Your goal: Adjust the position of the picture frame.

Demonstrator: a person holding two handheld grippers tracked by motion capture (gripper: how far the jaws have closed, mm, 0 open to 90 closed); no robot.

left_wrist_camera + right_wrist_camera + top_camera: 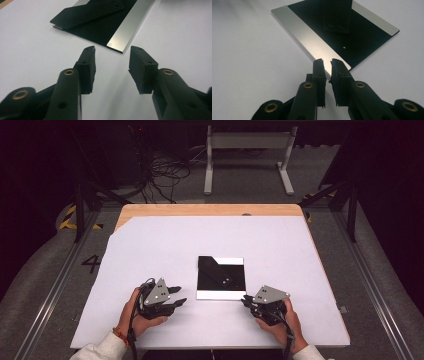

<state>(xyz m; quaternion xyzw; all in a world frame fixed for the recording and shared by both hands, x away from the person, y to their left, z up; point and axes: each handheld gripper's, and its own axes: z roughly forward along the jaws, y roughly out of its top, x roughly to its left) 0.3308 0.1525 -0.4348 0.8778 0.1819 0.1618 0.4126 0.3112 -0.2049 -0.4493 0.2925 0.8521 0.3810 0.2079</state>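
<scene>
The black plate (220, 277) with silver edge strips lies flat at the centre of the high view, on the white worktop (165, 245), its bright near strip running left to right. My right gripper (246, 301) sits nearer, just off the lower-right corner, jaws a narrow slit and empty. My left gripper (178, 296) lies lower left (a little farther off), jaws moderately wide, holding nothing. I judge the right will engage first.

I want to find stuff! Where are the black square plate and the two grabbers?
black square plate (220, 276), high view, dark middle.
left gripper (112, 56), left gripper view, between fingertips.
right gripper (327, 63), right gripper view, between fingertips.
</scene>
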